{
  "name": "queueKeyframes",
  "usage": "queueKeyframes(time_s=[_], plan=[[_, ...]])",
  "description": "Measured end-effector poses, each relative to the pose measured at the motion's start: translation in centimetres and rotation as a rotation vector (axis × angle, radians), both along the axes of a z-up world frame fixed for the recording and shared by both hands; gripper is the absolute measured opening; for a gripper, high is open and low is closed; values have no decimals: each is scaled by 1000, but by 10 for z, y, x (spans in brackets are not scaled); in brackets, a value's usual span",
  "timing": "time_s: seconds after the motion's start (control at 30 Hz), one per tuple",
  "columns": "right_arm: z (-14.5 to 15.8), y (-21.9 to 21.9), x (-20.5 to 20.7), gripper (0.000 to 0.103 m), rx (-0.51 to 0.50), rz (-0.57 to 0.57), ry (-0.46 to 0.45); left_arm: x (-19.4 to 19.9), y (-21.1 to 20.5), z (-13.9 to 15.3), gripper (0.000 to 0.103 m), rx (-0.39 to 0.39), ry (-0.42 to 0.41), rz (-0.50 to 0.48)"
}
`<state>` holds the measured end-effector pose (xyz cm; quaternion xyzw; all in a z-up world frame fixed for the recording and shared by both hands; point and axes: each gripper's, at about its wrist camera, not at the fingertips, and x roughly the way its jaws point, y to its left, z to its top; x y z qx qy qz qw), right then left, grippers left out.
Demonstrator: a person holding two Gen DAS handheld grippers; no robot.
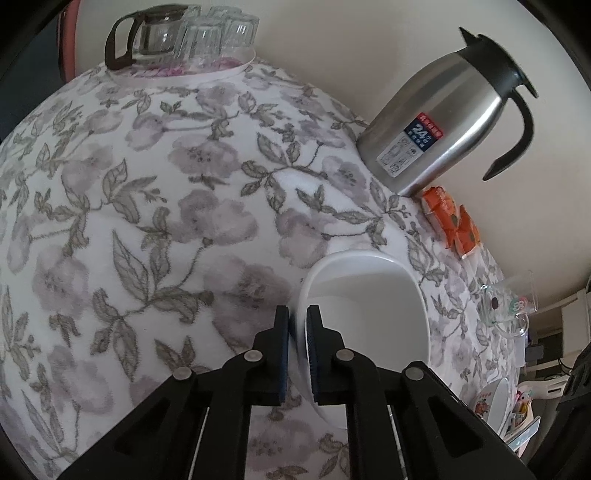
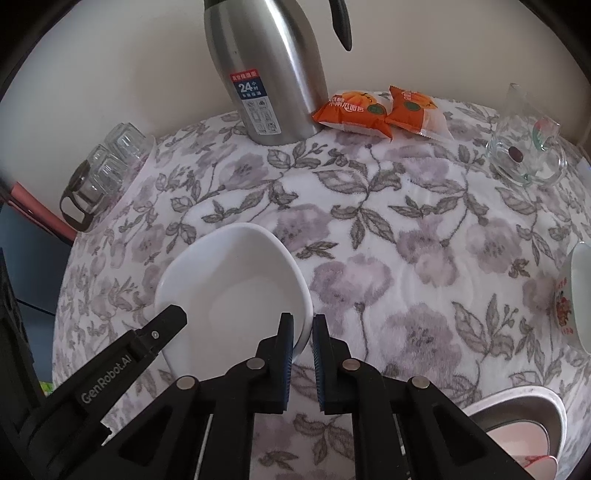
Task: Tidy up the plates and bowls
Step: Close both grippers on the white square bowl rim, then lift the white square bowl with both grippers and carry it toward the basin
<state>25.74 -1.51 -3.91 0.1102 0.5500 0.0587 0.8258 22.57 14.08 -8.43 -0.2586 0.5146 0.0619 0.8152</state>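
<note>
The left gripper (image 1: pixel 297 314) is clamped on the near-left rim of a plain white ceramic bowl (image 1: pixel 369 295), one blue-padded black finger inside the wall and the other outside it, with the rim pinched tight between them. The right gripper (image 2: pixel 303 321) is likewise closed on the opposite rim of the same white bowl (image 2: pixel 236 280), its left pad inside the wall and its right pad outside; in the right wrist view the black tip of the left gripper (image 2: pixel 162 325) shows at the bowl's far left edge. Both grippers point steeply downward toward the table. The bowl sits tilted, over the flower-patterned plush tablecloth (image 1: pixel 147 221) near the middle of the table; whether its base touches the cloth cannot be told. Behind it stands a stainless-steel thermal jug with a black lid and handle (image 1: pixel 443 122), and beside the jug lie two orange snack packets (image 2: pixel 380 109). At the table's far left corner a round white tray (image 1: pixel 207 75) carries a glass coffee pot with a dark handle (image 1: pixel 147 37) and upturned clear tumblers (image 1: pixel 221 33). A clear glass mug (image 2: pixel 528 155) stands at the right, a bowl with a red flower print (image 2: pixel 576 295) lies near the right edge, and a metal-lined dish (image 2: pixel 517 417) is at the near right.
</note>
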Motion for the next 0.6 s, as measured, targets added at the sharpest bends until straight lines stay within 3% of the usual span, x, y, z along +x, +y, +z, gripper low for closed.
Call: queueKeyframes(time_s=[0.6], plan=[[63, -32, -47, 12, 42, -9, -87, -35, -23, 72, 9, -7, -111, -82]])
